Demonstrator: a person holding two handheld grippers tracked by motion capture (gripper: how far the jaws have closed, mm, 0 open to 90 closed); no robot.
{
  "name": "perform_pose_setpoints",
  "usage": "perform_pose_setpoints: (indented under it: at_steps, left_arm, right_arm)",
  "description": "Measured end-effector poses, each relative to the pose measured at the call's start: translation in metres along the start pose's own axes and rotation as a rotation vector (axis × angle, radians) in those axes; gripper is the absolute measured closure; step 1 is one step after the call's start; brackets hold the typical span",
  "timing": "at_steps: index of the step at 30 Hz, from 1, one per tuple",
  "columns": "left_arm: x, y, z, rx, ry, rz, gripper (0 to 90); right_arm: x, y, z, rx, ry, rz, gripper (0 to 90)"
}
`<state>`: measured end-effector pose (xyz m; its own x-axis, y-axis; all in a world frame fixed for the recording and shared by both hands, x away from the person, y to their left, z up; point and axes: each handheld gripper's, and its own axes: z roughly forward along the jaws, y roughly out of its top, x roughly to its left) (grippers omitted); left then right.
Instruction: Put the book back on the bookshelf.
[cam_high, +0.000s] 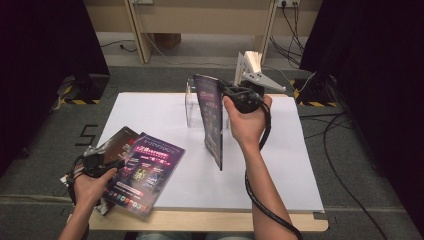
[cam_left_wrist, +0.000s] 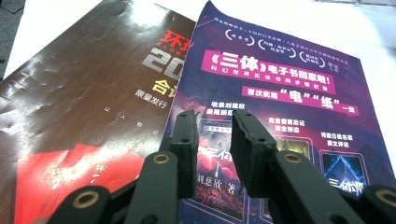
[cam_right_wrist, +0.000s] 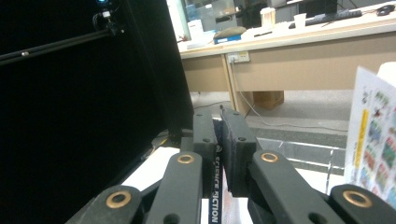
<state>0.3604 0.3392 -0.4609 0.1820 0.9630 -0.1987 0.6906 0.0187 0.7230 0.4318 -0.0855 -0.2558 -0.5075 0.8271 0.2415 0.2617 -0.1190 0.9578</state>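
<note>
One thin, floppy magazine (cam_high: 212, 120) is being held upright by its spine in the clamped right gripper (cam_high: 231, 91), while the left gripper (cam_high: 111, 163), jaws part-open, is being kept over the flyer (cam_left_wrist: 280, 93).

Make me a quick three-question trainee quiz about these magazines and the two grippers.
1. True or false: the right gripper holds a magazine upright above the white sheet.
2. Which lies on top at the left: A the purple flyer, B the brown booklet?
3. What stands behind the held magazine?

Key: 1 true. 2 A. 3 a clear acrylic stand.
</note>
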Motion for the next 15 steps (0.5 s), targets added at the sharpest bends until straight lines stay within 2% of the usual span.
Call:
perform_pose_setpoints:
  at_steps: [5, 15]
  left_arm:
    - [0.0, 0.0, 0.001, 0.0, 0.0, -0.002, 70.9]
    - [0.0, -0.001, 0.001, -0.001, 0.001, -0.003, 71.2]
  right_arm:
    - [-0.009, 0.011, -0.001, -0.009, -0.038, -0.004, 85.4]
    - [-0.02, 0.022, 0.008, -0.011, -0.078, -0.003, 85.3]
